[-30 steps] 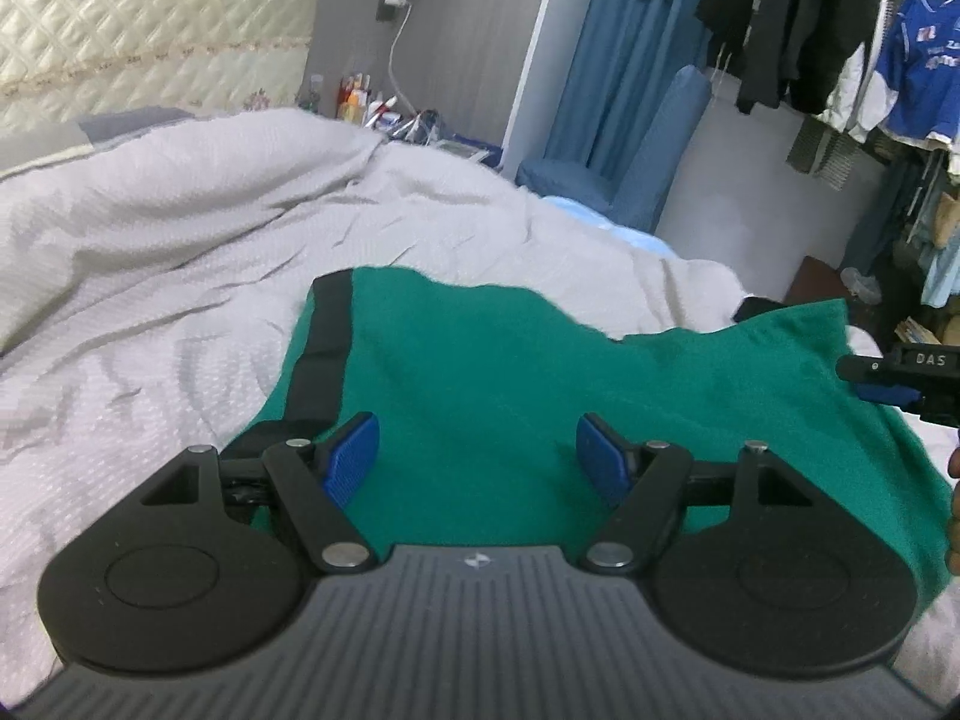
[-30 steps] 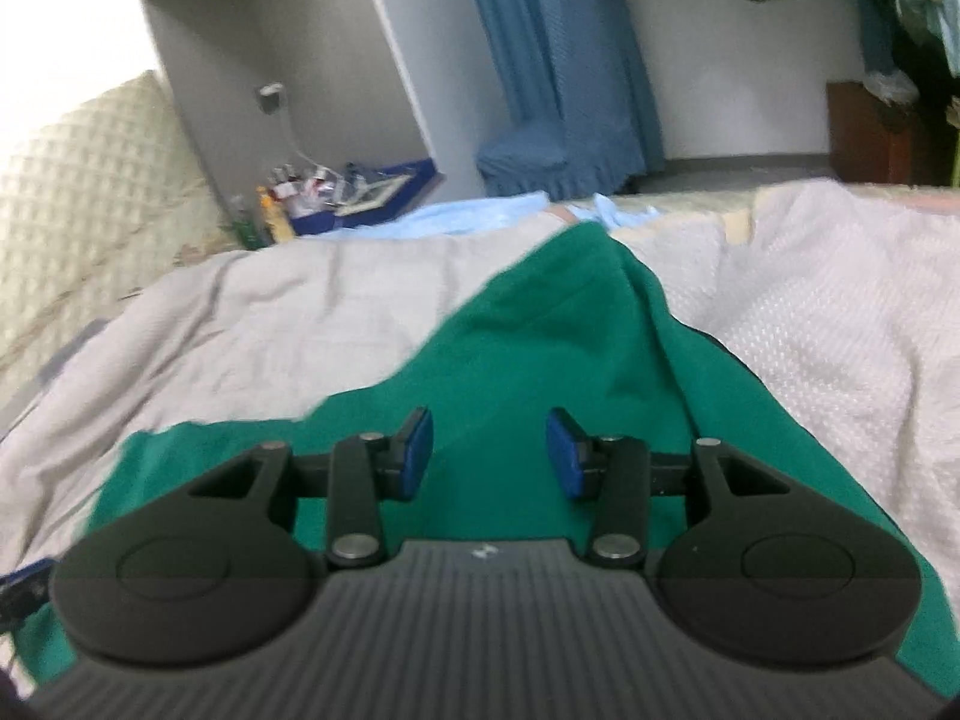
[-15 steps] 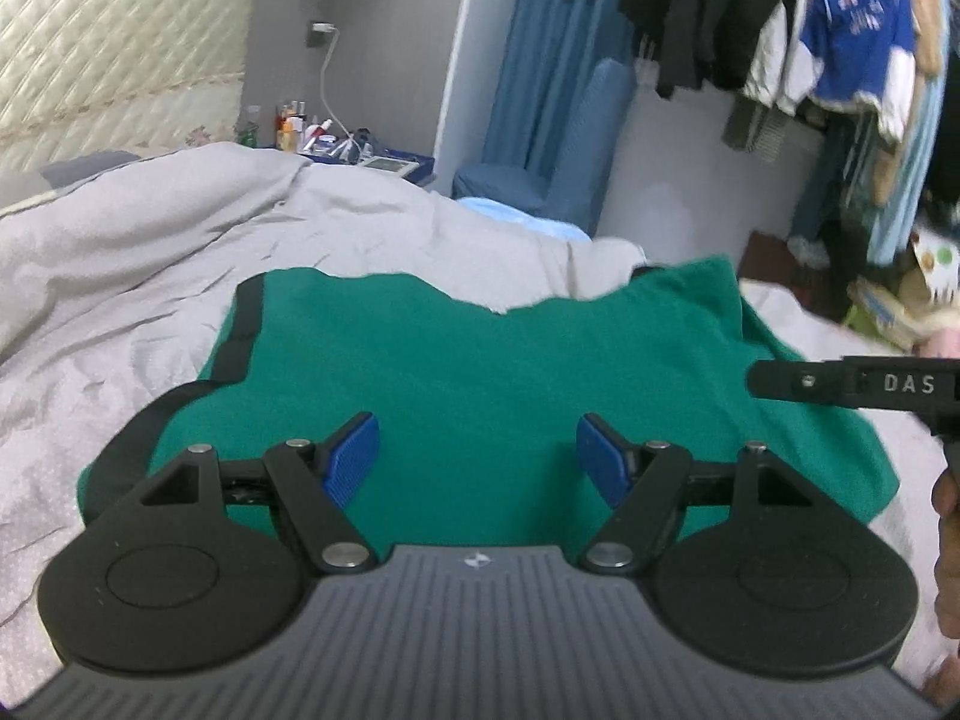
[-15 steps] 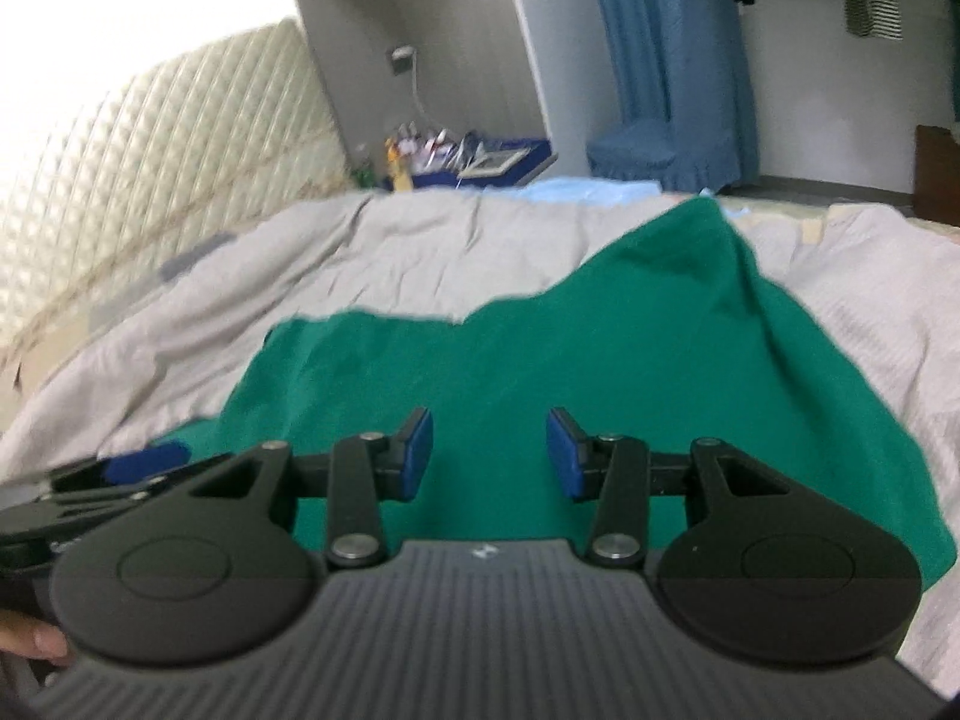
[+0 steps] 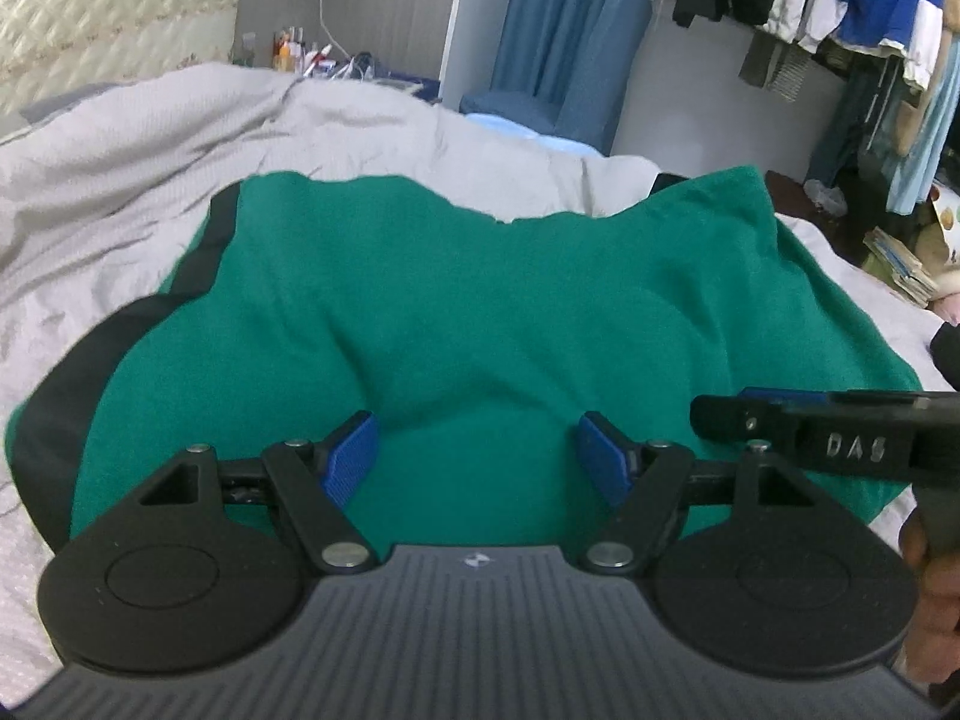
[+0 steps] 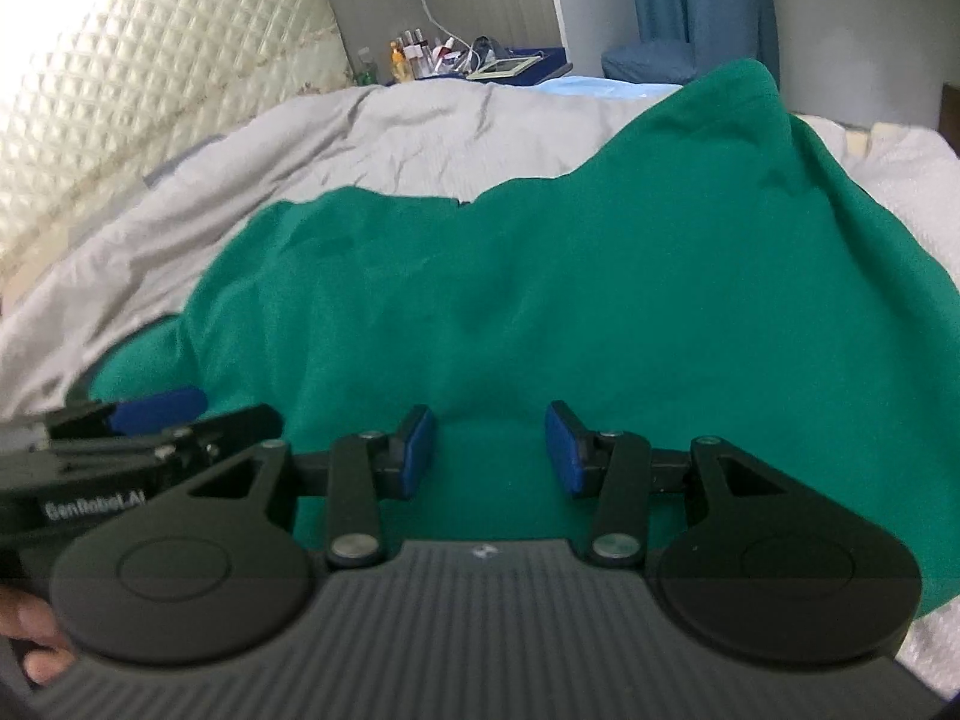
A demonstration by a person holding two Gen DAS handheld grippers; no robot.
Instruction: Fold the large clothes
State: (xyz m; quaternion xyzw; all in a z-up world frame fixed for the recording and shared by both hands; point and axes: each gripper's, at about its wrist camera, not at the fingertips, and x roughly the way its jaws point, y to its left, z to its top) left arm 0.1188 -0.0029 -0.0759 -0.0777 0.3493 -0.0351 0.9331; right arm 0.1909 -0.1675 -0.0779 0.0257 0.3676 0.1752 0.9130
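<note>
The green garment (image 5: 480, 312) lies spread on the bed (image 5: 120, 180), not folded yet. Both tongs, left (image 5: 477, 456) and right (image 6: 489, 450), are spread above it, holding nothing.

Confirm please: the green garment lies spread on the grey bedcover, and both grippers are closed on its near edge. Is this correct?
Not quite. The green garment does lie on the grey bedcover, but both the left gripper and the right gripper are open above it, as both wrist views show.

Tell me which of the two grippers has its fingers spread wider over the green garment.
The left gripper: the gap between its blue pads is clearly wider than on the right gripper. Both hover open above the green garment, gripping nothing.
</note>
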